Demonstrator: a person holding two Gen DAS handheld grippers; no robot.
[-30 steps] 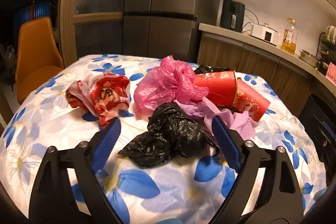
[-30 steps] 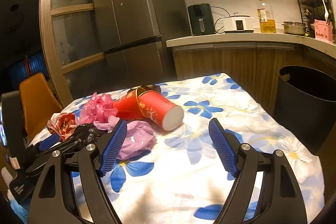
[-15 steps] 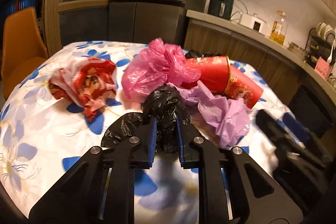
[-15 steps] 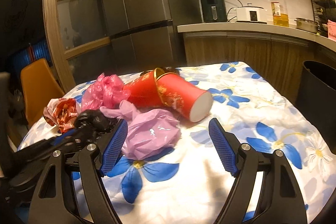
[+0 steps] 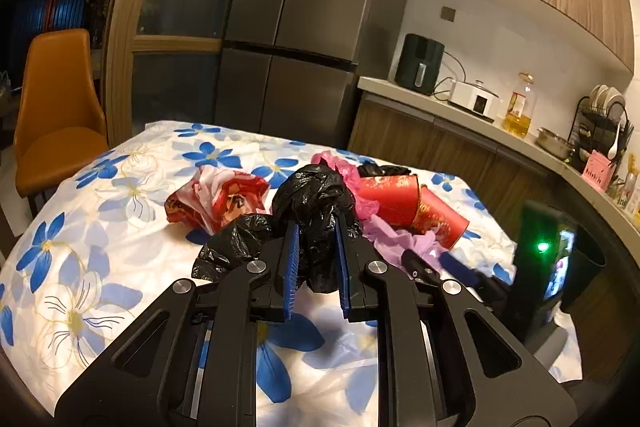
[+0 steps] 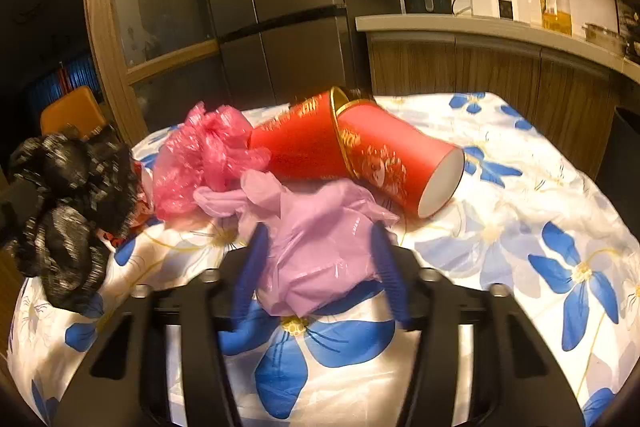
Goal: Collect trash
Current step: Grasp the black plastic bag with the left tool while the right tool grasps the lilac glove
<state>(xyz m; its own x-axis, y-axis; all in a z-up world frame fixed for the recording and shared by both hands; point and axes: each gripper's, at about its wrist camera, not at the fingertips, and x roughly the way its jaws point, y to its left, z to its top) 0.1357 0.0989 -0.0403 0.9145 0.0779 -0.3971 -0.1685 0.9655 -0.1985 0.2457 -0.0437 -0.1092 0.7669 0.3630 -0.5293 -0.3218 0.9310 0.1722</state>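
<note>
A crumpled black plastic bag (image 5: 316,195) hangs lifted off the flowered tablecloth (image 5: 100,267), with my left gripper (image 5: 316,225) shut on it; the right wrist view shows the same black bag (image 6: 68,195) in the air at the left. My right gripper (image 6: 319,229) is low over the table, its jaws closing around a crumpled purple bag (image 6: 316,211) that lies between the blue pads. Just behind lie two red paper cups (image 6: 392,163) on their sides, and a pink bag (image 6: 204,151). A red-and-white wrapper (image 5: 224,199) lies further left.
A black bin (image 6: 624,147) stands off the table's right side. An orange chair (image 5: 56,115) is at the far left, a tall fridge (image 5: 304,27) behind the table. The kitchen counter (image 5: 460,111) carries appliances and an oil bottle.
My left gripper shut on the black bag and raised it off the table. The right gripper came forward and down over the purple bag, and its jaws have narrowed around it.
</note>
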